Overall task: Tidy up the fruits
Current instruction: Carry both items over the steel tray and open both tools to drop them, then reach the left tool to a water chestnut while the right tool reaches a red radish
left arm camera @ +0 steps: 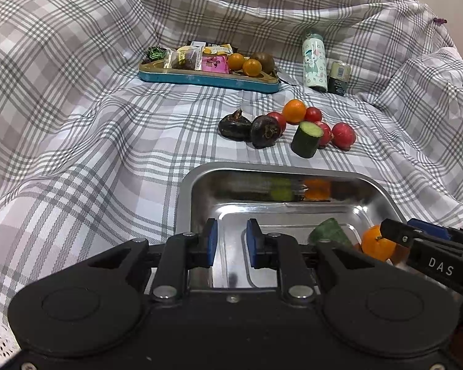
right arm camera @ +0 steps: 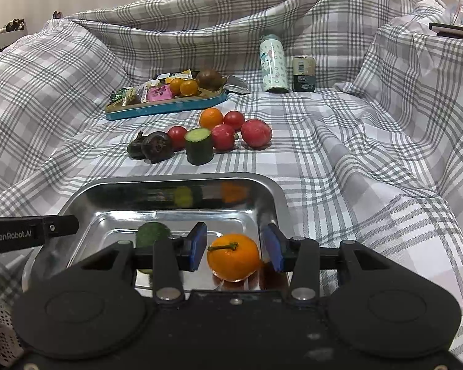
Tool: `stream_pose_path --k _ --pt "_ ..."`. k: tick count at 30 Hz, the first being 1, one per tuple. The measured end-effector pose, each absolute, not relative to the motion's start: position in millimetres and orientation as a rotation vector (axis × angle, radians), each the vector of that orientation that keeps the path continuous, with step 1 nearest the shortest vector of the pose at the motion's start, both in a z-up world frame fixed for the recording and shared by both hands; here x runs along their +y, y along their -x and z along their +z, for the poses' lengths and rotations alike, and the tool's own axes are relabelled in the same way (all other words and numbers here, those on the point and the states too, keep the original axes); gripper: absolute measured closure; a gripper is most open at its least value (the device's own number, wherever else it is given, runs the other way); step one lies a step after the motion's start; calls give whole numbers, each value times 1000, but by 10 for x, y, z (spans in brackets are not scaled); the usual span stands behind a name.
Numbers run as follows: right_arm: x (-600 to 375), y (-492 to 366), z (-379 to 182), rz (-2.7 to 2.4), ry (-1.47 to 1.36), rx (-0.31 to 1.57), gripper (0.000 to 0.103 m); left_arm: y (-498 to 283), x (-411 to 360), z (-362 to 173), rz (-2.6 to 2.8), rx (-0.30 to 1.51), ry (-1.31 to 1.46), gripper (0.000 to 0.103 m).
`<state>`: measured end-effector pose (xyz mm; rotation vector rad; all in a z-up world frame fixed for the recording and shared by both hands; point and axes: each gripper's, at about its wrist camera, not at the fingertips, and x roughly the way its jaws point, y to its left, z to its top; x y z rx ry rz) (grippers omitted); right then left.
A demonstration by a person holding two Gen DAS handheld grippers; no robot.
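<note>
The right gripper [right arm camera: 234,248] is hanging spread around the orange [right arm camera: 234,257] in the steel tray [right arm camera: 271,191], pads apart from the peel. The left gripper [left arm camera: 230,243] is sitting nearly pressed together, pinching nothing, over the tray's left half. The round orange could roll against the cucumber piece [right arm camera: 152,234] if nudged on withdrawal. Farther off, loose fruits [right arm camera: 222,135] are waiting on the checked cloth [right arm camera: 355,154]. Only the right wrist view shows those gaps beside the orange.
</note>
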<state>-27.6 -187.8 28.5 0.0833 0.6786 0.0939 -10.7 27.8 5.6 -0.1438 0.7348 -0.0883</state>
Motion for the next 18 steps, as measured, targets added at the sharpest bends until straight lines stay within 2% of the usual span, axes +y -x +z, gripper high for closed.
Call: stream_pose_path --k 18 --pt "-1904 277 284 86 -93 678 58 135 219 57 -70 727 94 74"
